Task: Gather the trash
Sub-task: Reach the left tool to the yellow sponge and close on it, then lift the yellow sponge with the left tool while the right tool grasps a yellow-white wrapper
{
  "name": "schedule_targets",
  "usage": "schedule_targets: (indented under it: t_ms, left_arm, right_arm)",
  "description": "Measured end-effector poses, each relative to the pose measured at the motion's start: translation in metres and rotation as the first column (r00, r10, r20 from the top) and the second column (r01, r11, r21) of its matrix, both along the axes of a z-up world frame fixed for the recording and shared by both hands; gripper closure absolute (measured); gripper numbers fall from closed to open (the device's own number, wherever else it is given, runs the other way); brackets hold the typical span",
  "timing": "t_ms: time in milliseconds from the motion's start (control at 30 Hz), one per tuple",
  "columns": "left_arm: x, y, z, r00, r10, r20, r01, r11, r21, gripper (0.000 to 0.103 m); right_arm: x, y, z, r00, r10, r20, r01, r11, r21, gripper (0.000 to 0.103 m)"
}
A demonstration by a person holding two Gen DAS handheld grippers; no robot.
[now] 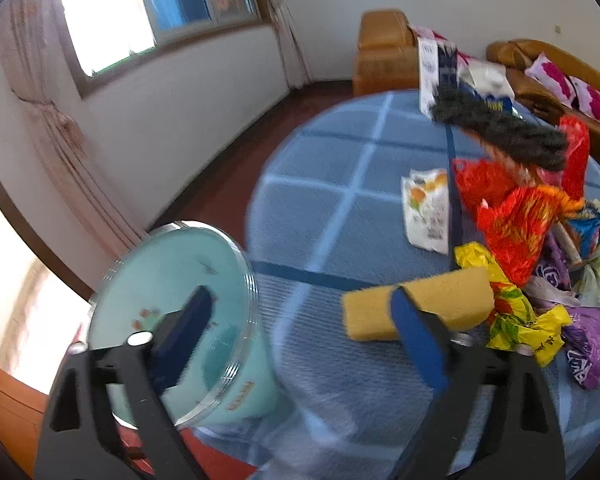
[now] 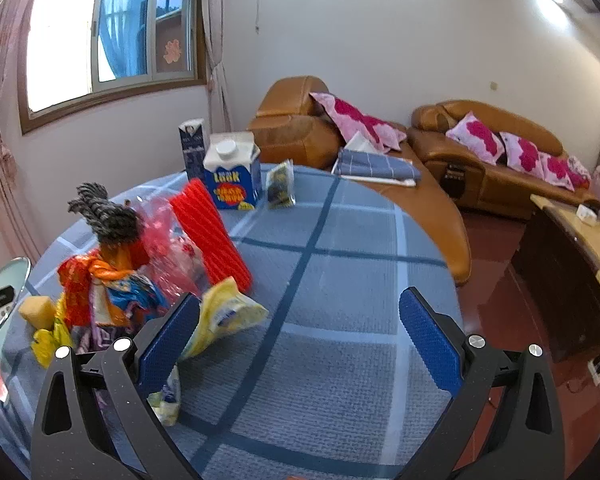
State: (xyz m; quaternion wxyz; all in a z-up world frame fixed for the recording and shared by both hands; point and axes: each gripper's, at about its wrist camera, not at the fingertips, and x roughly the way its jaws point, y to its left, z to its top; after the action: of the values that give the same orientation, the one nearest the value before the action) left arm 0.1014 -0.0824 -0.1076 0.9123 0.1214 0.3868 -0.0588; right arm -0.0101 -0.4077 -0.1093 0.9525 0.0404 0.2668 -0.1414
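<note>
1. Left gripper [image 1: 300, 320]: jaws apart, nothing clamped; teal bin [image 1: 172, 320] under its left finger, inside looks empty.
2. Right gripper [image 2: 300, 336]: jaws apart, yellow wrapper [image 2: 224, 316] beside left pad.
3. Trash pile [image 1: 540, 248] on blue checked table [image 2: 340, 320], yellow sponge [image 1: 420, 300] touching it.
4. Milk carton [image 2: 232, 176] upright at far edge.

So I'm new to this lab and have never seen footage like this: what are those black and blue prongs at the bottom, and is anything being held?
Those prongs are the fingers of two hand-held grippers; a person holds one in each hand, and a camera on each looks forward. The left gripper and the right gripper are both open and hold nothing. Below them is a round table with a blue checked cloth. On it lie a heap of crumpled wrappers, a yellow sponge, a milk carton and a yellow packet. A pale green bin stands beside the table.
</note>
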Motion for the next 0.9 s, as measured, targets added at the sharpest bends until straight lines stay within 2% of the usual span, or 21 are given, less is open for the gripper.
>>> schedule_targets:
  t_ms: [100,167,200,267,333,367,467,800,833,900]
  left_arm:
    - [0.001,-0.010,-0.009,1.000,-0.025,-0.008,0.025,1.000,-0.009,0.032]
    - [0.000,-0.014,-0.011,0.999,-0.046,-0.012,0.046,0.999,-0.018,0.046]
    - [-0.001,-0.017,-0.012,0.998,-0.062,-0.018,0.061,0.998,-0.028,0.049]
    - [-0.003,-0.020,-0.016,0.996,-0.087,-0.021,0.087,0.996,-0.034,0.068]
    - [-0.008,-0.026,-0.018,0.992,-0.124,-0.021,0.123,0.991,-0.044,0.082]
    - [-0.010,-0.029,-0.018,0.992,-0.128,-0.015,0.128,0.991,-0.034,0.086]
    - [-0.011,-0.029,-0.015,0.988,-0.151,-0.017,0.151,0.988,-0.036,0.092]
    - [-0.022,-0.009,0.013,0.986,-0.164,0.017,0.165,0.985,-0.056,0.093]
    - [-0.022,-0.007,0.014,0.987,-0.161,0.014,0.162,0.985,-0.056,0.093]
    - [-0.024,-0.001,0.013,0.988,-0.157,0.004,0.157,0.986,-0.063,0.093]
  right_arm:
    - [0.001,-0.003,-0.004,1.000,-0.006,-0.008,0.006,1.000,0.006,0.005]
    - [0.001,-0.006,-0.006,1.000,-0.010,-0.011,0.010,1.000,0.013,0.005]
    - [0.002,-0.008,-0.008,1.000,-0.011,-0.014,0.011,1.000,0.016,0.005]
    - [0.004,-0.008,-0.010,1.000,-0.013,-0.022,0.013,1.000,0.021,0.005]
    - [0.005,-0.009,-0.012,1.000,-0.012,-0.028,0.013,1.000,0.026,0.005]
    - [0.005,-0.010,-0.013,0.999,-0.012,-0.030,0.012,1.000,0.027,0.005]
    - [0.004,-0.010,-0.014,0.999,-0.010,-0.032,0.011,1.000,0.025,0.005]
    - [0.022,-0.004,-0.005,0.998,0.063,-0.019,-0.062,0.998,0.029,0.007]
    - [0.027,-0.003,-0.006,0.997,0.076,-0.028,-0.075,0.997,0.030,0.009]
    - [0.037,-0.002,-0.010,0.993,0.105,-0.059,-0.102,0.994,0.039,0.022]
